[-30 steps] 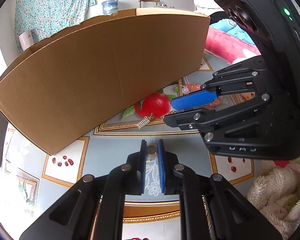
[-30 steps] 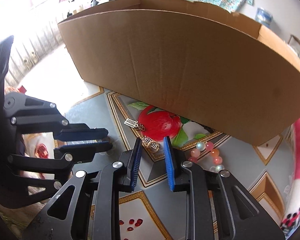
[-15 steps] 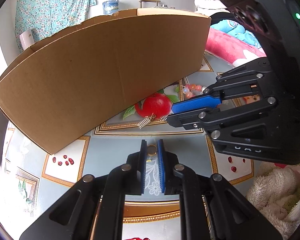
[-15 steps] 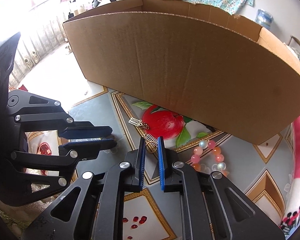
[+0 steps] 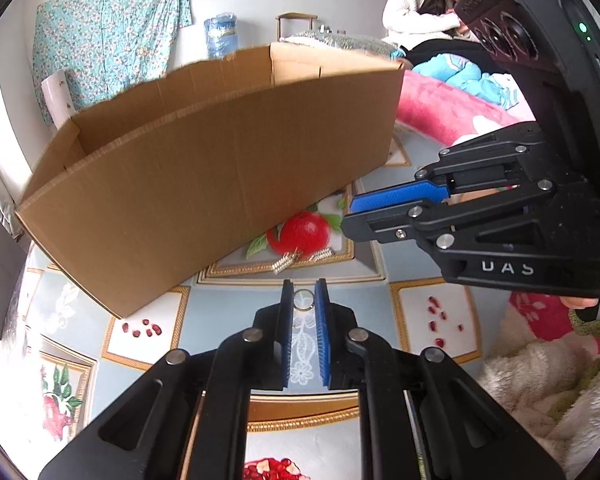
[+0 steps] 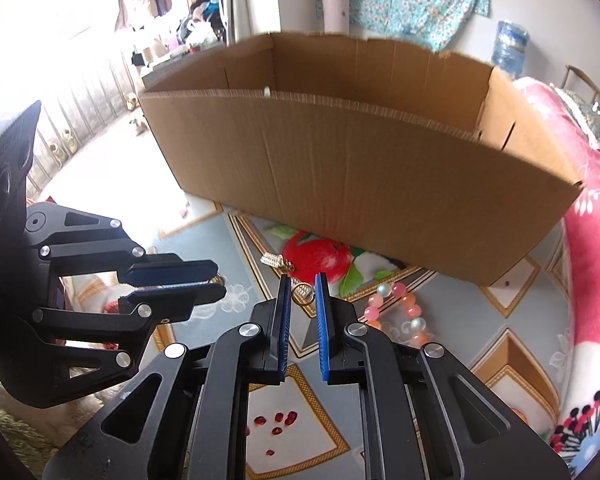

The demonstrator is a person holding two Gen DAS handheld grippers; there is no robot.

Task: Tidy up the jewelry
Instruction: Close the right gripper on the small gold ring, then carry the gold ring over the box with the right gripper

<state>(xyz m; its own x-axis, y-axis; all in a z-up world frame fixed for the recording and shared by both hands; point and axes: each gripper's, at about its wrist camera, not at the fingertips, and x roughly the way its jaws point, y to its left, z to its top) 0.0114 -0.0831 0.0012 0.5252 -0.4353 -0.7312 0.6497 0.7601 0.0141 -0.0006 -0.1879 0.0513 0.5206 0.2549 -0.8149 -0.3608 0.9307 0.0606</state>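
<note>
Pinching a gold earring [image 6: 302, 293] between right fingers [image 6: 285, 312].

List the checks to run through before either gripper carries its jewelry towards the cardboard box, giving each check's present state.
1. Left gripper clamps gold ring: ok.
2. Right gripper, jaws just closed, pinches earring: ok.
3. Earring lifted clear of mat: cannot tell.
4. Cardboard box open on top: ok.
5. Nothing left behind: not ok; bead bracelet and second earring lie on mat.
</note>
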